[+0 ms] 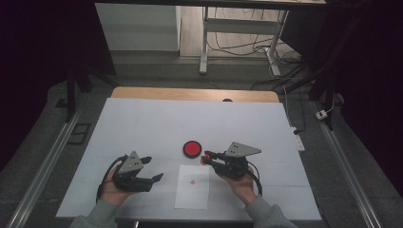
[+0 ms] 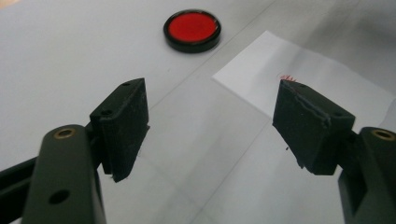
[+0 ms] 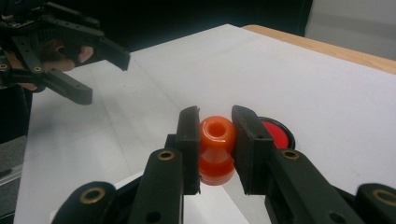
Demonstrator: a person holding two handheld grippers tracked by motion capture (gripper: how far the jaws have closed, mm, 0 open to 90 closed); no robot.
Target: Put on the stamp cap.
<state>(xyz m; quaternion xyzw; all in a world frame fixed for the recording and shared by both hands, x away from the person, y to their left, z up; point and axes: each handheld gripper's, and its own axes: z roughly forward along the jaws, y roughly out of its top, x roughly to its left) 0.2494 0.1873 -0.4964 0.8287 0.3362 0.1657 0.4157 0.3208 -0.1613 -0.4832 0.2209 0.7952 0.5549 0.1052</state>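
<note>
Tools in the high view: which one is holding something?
The right tool, shut on the orange plastic stamp; the left tool stands open, nothing between its jaws.

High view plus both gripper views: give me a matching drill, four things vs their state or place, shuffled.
Things:
1. left gripper
2. right gripper
3. orange stamp
4. red ink pad

States:
A. lies on the table beyond the white paper
B. clamped between two black jaws
C. open, nothing between its jaws
D. shut on a small orange thing

Pairs: 1-C, 2-D, 3-B, 4-A
</note>
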